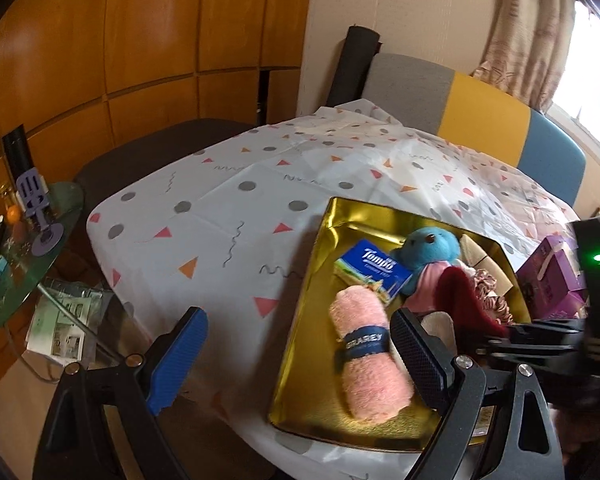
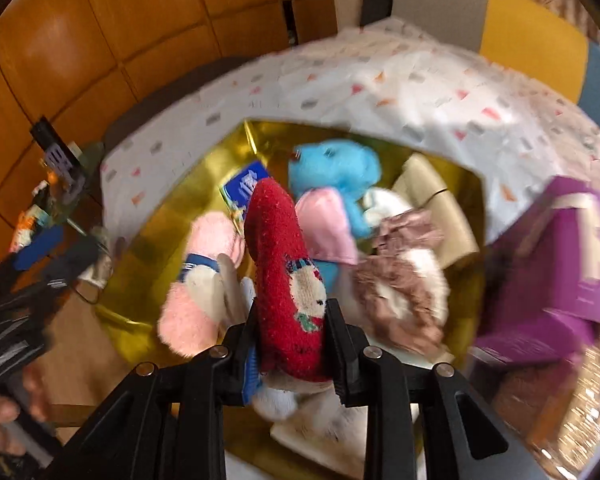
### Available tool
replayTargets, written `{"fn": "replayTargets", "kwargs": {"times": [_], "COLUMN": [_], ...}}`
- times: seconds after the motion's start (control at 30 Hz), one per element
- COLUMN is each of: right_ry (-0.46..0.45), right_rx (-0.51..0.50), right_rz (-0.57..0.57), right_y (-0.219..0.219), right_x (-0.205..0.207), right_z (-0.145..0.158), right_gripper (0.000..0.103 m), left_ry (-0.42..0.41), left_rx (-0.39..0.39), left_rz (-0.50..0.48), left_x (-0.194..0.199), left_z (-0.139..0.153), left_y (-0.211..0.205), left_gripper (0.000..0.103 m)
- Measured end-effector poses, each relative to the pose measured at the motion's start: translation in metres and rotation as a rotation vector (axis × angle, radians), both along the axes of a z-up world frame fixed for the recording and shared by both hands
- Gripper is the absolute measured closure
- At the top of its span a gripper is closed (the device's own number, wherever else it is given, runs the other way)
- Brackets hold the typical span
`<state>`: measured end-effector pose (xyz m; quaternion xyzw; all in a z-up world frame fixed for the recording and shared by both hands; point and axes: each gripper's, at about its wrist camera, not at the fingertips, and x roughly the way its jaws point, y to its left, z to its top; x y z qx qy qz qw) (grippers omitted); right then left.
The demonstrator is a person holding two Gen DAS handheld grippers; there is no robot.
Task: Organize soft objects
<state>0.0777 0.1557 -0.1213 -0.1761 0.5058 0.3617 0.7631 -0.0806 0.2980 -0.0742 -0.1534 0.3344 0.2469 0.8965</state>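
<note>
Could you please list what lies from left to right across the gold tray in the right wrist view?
Pink towel roll → red sock, pinched in the right gripper → brown frilly cloth; past the gold tray, purple box.

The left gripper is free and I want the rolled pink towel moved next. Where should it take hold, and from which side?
Probably across the middle of the pink towel roll, at its dark band, coming from above. The roll lies flat in the gold tray, its long sides bare, and the open left gripper looks wide enough to span it.
</note>
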Motion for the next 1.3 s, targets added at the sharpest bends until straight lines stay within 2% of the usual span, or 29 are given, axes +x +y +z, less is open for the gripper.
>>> {"fn": "replayTargets", "kwargs": {"times": [0.07, 0.17, 0.27, 0.5, 0.6, 0.7, 0.8, 0.97, 1.13, 1.3], "right_ry": [0.019, 0.056, 0.033, -0.073, -0.103, -0.137, -0.124, -0.108, -0.218, -0.357], "right_rx": [-0.001, 0.029, 0.037, 0.07, 0.056, 0.016, 0.016, 0.063, 0.074, 0.068], "right_rz": [-0.022, -0.038, -0.032, -0.024, -0.016, -0.028, -0.048, -0.081, -0.144, -0.277], "right_y": [0.007, 0.004, -0.007, -0.03, -0.023, -0.013, -0.015, -0.033, -0.054, -0.082], "right_x": [0.007, 0.01, 0.003, -0.016, -0.017, -0.011, -0.004, -0.009, -0.029, -0.048], "right_z": [-0.014, -0.015, -0.006, 0.02, 0.014, 0.006, 0.002, 0.013, 0.034, 0.053], "right_gripper": [0.07, 0.061, 0.061, 0.061, 0.073, 0.074, 0.074, 0.071, 0.065, 0.063], "left_ry": [0.007, 0.014, 0.013, 0.018, 0.018, 0.011, 0.003, -0.008, -0.028, -0.056], "left_rx": [-0.004, -0.007, -0.007, 0.001, 0.008, 0.023, 0.045, 0.07, 0.093, 0.091], "left_rz": [0.002, 0.003, 0.002, -0.009, -0.023, -0.032, -0.049, -0.065, -0.088, -0.126], "left_x": [-0.002, -0.004, -0.002, 0.003, 0.005, 0.006, 0.006, 0.007, 0.007, 0.005], "left_z": [-0.002, -0.006, -0.006, -0.006, -0.004, 0.001, 0.008, 0.015, 0.022, 0.026], "left_y": [0.002, 0.003, 0.001, -0.006, -0.01, -0.015, -0.023, -0.036, -0.052, -0.07], "left_gripper": [0.01, 0.01, 0.01, 0.01, 0.01, 0.01, 0.006, 0.003, 0.0, 0.0]}}
